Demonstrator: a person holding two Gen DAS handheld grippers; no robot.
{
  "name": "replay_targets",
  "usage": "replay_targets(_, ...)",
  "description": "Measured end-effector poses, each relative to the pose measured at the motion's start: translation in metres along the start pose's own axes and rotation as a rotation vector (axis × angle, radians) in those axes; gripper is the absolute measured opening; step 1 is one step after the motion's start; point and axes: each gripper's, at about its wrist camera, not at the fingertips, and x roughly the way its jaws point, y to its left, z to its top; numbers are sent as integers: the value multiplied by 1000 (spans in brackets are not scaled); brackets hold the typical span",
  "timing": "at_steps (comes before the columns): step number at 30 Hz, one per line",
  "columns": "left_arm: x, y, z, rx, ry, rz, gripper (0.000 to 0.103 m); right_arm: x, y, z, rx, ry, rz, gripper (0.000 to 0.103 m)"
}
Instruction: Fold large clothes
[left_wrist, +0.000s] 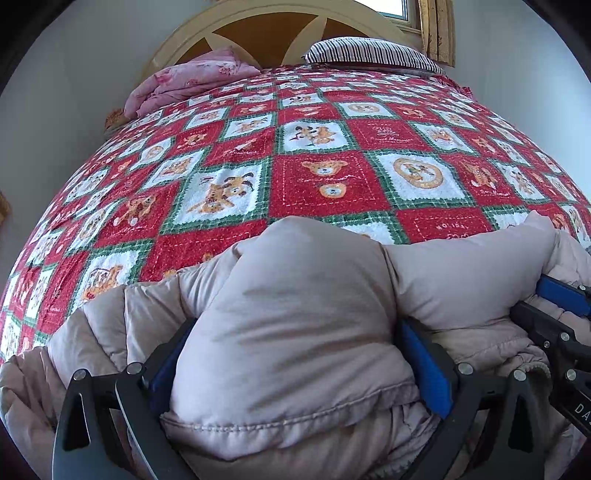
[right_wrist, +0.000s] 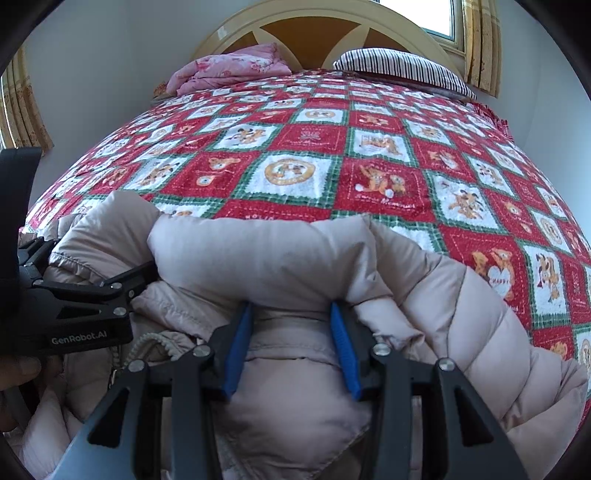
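Both my grippers clamp the puffy beige quilted down jacket (left_wrist: 295, 314) at the near edge of the bed. Left gripper (left_wrist: 295, 354) pinches a thick fold; right gripper (right_wrist: 291, 347) pinches the neighbouring fold, just beside. The jacket's long axis runs left-right across me. Ahead, the red-and-green teddy-bear patchwork blanket (right_wrist: 332, 155) lies bare up to the pink floral quilt (right_wrist: 229, 70) and striped pillow (right_wrist: 402, 68); nothing blocks a fold forward.
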Motion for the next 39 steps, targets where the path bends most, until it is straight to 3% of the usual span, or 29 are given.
replay_targets(28,1,0,2,11,4,3,103,1,0,0,-2,1,-3,47)
replay_targets(31,-9,3,9,19,17,-11,102,2,0,1,-11,4,-18,47)
replay_targets(32,-24,6,13,28,-23,-11,102,2,1,2,-15,8,-22,47)
replay_targets(35,-81,23,18,27,-145,-47,102,-7,2,8,-50,24,-28,58)
replay_targets(37,-119,41,13,23,-190,-83,102,-27,-1,9,-51,-4,-28,83)
replay_targets(39,-157,61,-4,34,-223,-97,102,-56,-8,8,-39,-43,-21,86)
